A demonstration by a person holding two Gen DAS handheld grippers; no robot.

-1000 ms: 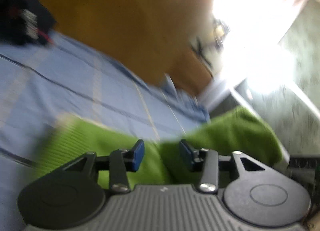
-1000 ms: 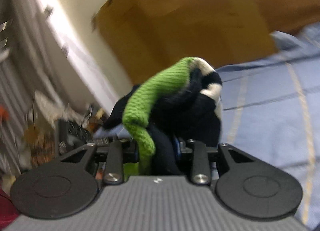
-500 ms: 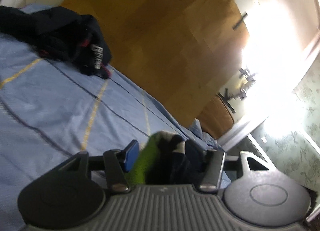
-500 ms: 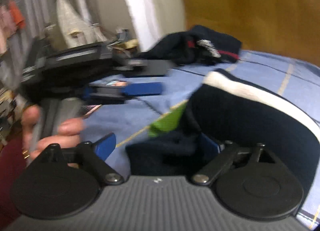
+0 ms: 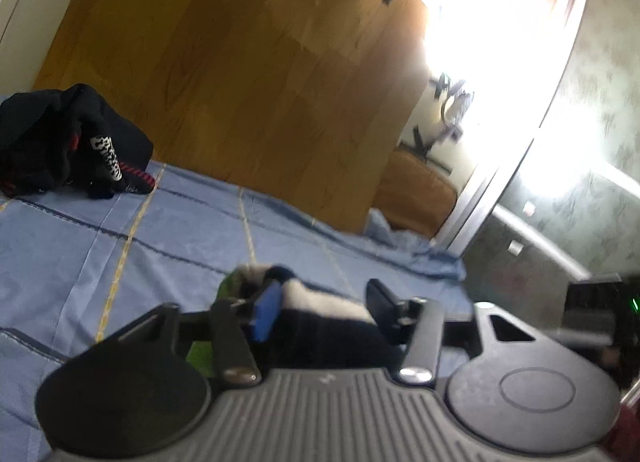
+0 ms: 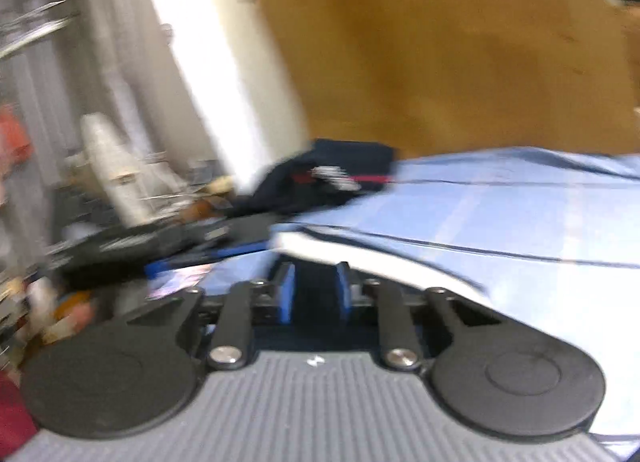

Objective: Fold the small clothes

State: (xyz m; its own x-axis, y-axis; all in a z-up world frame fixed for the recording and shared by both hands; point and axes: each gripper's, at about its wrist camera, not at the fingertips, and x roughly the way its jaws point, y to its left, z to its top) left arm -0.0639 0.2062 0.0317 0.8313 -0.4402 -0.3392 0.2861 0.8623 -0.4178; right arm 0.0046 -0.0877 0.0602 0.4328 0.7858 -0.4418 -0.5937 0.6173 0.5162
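So the thing being folded is a small knit garment [image 5: 320, 318], dark navy with a white band and a green bit poking out on the left. Could be a sock or a kid's hat, honestly can't tell. It's lying low on the blue bedsheet [image 5: 120, 246] at the near edge, right in front of both tools.

The left gripper [image 5: 316, 310] has just been closing and sits partly closed with the garment bunched between its fingers. The blue pad on the left looks pressed into the white band, though I can't see for sure that the far finger is touching. The right gripper [image 6: 314, 290] has also just been closing down, and its jaws are now narrow, with dark fabric pinched between the two blue pads. That view is pretty smeared, but the white band [image 6: 380, 258] runs off to the right just past the fingertips.

My read is that two grips on one little piece means they're holding opposite ends so it can be pulled flat or doubled over without slipping.

Further out, a heap of dark clothes [image 5: 68, 142] with red and white trim sits at the far left of the bed, well apart, probably waiting its turn. Behind the bed there's a wooden panel [image 5: 248, 74], then bright glare to the right.
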